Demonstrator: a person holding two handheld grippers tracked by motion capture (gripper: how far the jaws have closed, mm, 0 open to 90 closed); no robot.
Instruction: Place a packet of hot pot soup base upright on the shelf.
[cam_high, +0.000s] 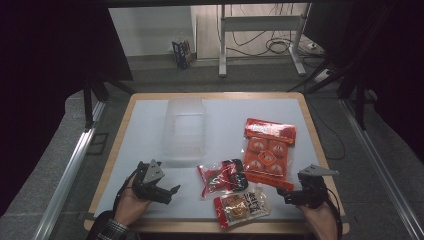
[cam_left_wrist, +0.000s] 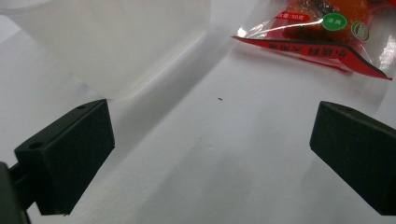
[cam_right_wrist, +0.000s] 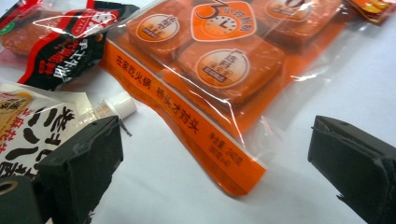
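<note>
I hold a gripper in each hand over a white bench with a wooden rim. My left gripper sits near the front edge at about 7 o'clock on the bench. Its fingers stand wide apart with nothing between them, only bare white surface. My right gripper sits near the front edge at about 5 o'clock. Its fingers are also spread wide and hold nothing.

A clear plastic tub rests on the bench at about 11 o'clock from the centre, just beyond my left gripper. In the left gripper view its cloudy wall rises at 11 o'clock.

An orange packet of four round-labelled blocks lies flat at about 3 o'clock on the bench, reaching back toward 1 o'clock. In the right gripper view its near corner lies between my open fingers.

A red and black packet lies near the bench centre front, touching the orange packet's left edge.

A spouted pouch with a white cap lies at 6 o'clock, near the front rim, just left of my right gripper. Its cap lies beside my right gripper's left finger.
</note>
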